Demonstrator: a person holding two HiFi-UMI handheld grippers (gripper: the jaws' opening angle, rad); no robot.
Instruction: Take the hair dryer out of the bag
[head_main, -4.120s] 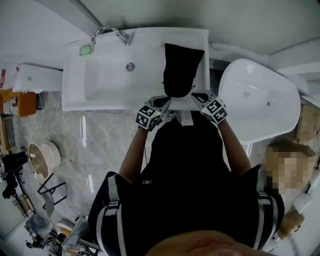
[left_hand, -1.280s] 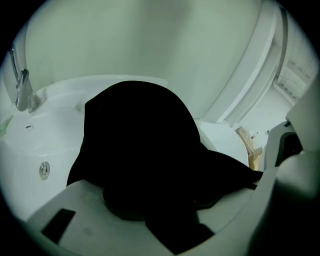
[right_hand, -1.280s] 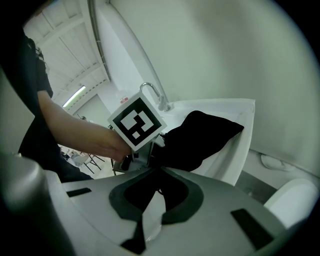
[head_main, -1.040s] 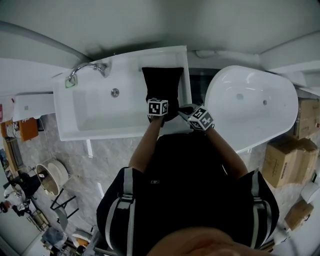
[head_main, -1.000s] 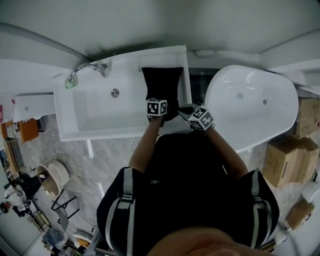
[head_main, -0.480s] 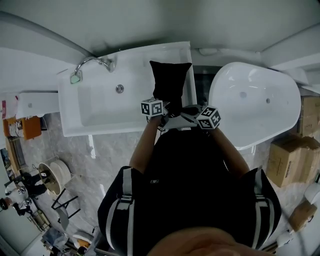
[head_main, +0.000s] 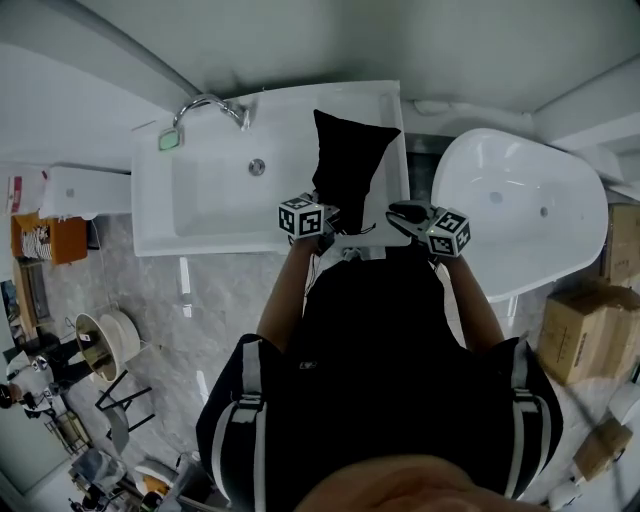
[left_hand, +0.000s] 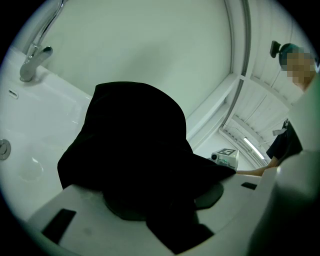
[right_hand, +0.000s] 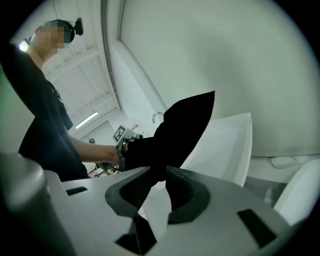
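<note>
Right tool (head_main: 402, 212) has swung right, off the black bag (head_main: 350, 165) | head view: bag tented upper centre on sink (head_main: 200, 240) rim, left tool (head_main: 325, 222) at its lower edge | left gripper view: clamped on bag cloth | right gripper view: jaws opening, empty; hair dryer hidden

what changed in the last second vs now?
The right gripper let go of the black bag and swung off to the right, jaws opening and empty. The left gripper keeps its pinch and lifted the bag's edge. Bag stays on the sink ledge.
</note>
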